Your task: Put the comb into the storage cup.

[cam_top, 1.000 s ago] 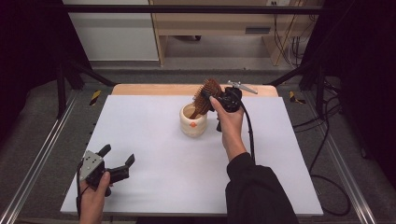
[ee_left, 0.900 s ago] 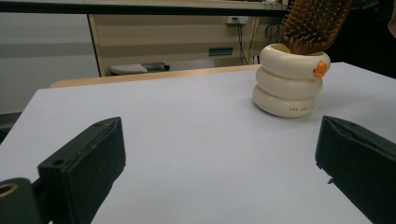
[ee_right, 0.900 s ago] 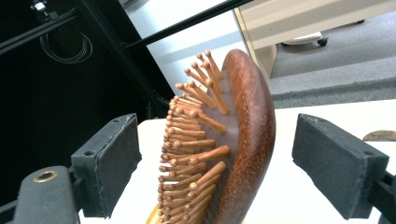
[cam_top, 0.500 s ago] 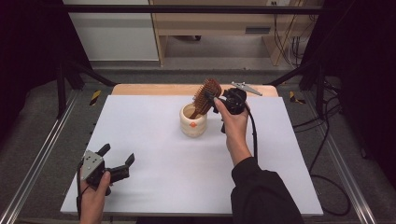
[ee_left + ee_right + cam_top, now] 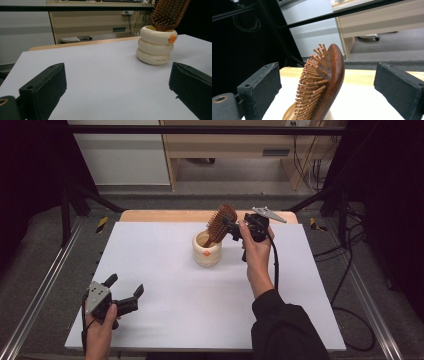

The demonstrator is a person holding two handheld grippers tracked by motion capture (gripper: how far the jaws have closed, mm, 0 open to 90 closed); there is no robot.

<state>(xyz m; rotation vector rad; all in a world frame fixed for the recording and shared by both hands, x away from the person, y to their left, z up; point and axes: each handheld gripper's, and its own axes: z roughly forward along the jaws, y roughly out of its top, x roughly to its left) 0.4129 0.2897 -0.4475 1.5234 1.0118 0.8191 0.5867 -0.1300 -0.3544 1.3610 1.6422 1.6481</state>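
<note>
Nearest the person, the left gripper [image 5: 124, 296] rested low over the white table [image 5: 165, 320] with its jaws spread and empty. Farther off, the brown wooden paddle hairbrush [image 5: 220, 223] stood handle-down, leaning in the cream ringed ceramic cup [image 5: 207, 252]. The right gripper [image 5: 231, 226] had just been opening, its pads apart either side of the brush head (release seemingly done); next, backing away without tipping it.

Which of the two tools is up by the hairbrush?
The right tool, its open jaws either side of the hairbrush standing in the cup. The left tool sits near the table's front edge.
</note>
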